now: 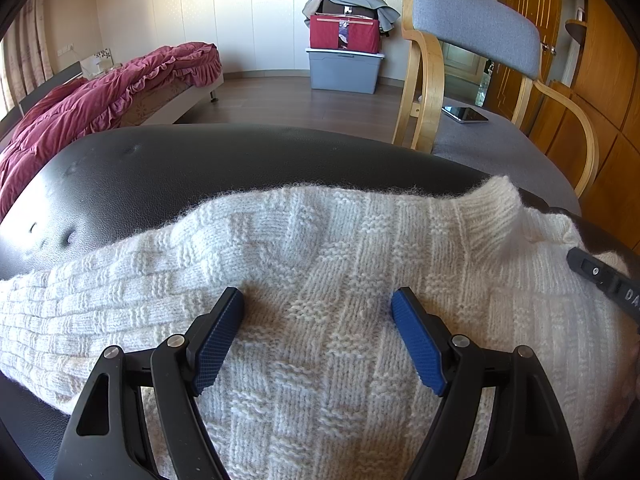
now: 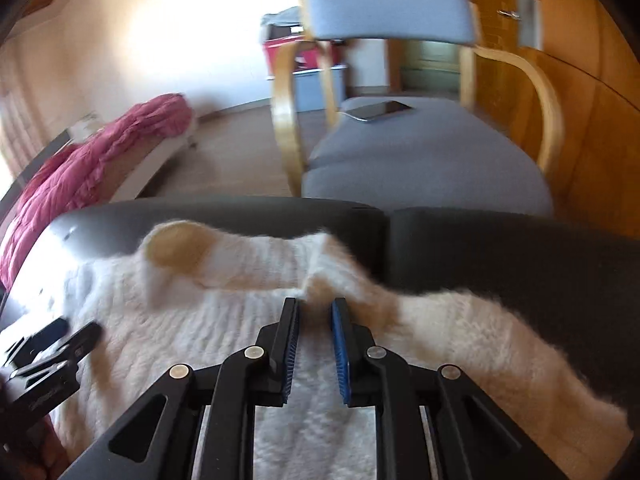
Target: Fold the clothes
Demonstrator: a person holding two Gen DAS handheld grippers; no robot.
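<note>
Where the cream basket-weave knitted sweater [image 1: 320, 320] lies spread on the black padded leather bench [image 1: 160, 168], it looks thick, soft and floppy, likely to sag. The right gripper [image 2: 314, 320] pinches a raised fold; the left gripper [image 1: 318, 312] hovers spread wide. Grip bunched edges.

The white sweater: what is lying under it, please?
The white knitted sweater lies on a black padded surface, which shows along its far edge. Whether anything else sits beneath the knit cannot be seen; the fabric covers that area.
</note>
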